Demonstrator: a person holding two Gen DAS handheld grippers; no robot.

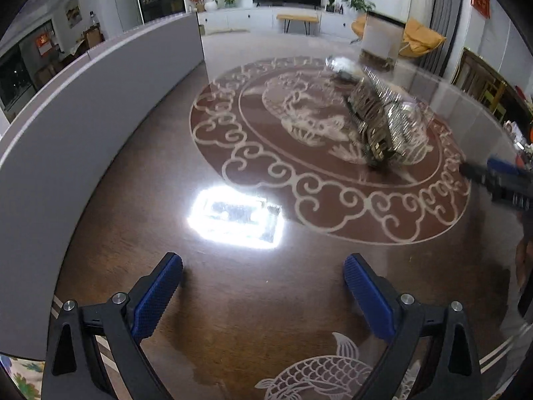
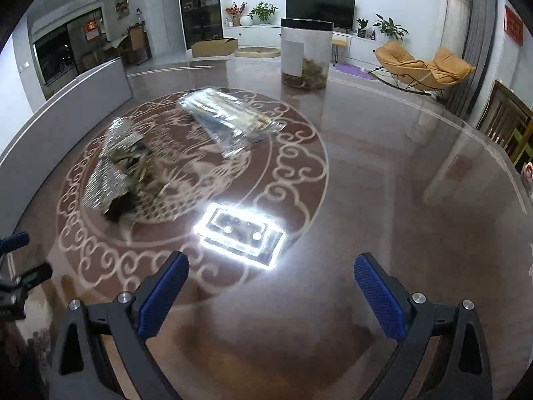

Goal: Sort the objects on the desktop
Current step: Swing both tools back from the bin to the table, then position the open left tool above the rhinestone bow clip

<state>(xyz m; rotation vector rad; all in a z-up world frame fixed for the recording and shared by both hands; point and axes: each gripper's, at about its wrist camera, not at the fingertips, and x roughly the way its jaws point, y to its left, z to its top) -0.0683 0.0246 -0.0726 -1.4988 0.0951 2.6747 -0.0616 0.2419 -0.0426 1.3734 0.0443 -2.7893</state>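
A shiny clear bag of dark dried stuff (image 1: pixel 383 126) lies on the round patterned glass tabletop (image 1: pixel 266 300); it also shows in the right wrist view (image 2: pixel 123 176). A second clear flat packet (image 2: pixel 230 120) lies further back, seen in the left wrist view (image 1: pixel 343 66) behind the bag. A tall clear canister with a dark lid (image 2: pixel 306 53) stands at the far side, also in the left wrist view (image 1: pixel 379 40). My left gripper (image 1: pixel 263 286) is open and empty over the near table. My right gripper (image 2: pixel 271 283) is open and empty; it appears at the left view's right edge (image 1: pixel 499 180).
A grey curved sofa back (image 1: pixel 66 126) runs along the table's left side. A bright lamp reflection (image 2: pixel 240 233) glares on the glass. Beyond the table are a TV (image 2: pixel 319 6), plants and an orange rocking chair (image 2: pixel 423 66).
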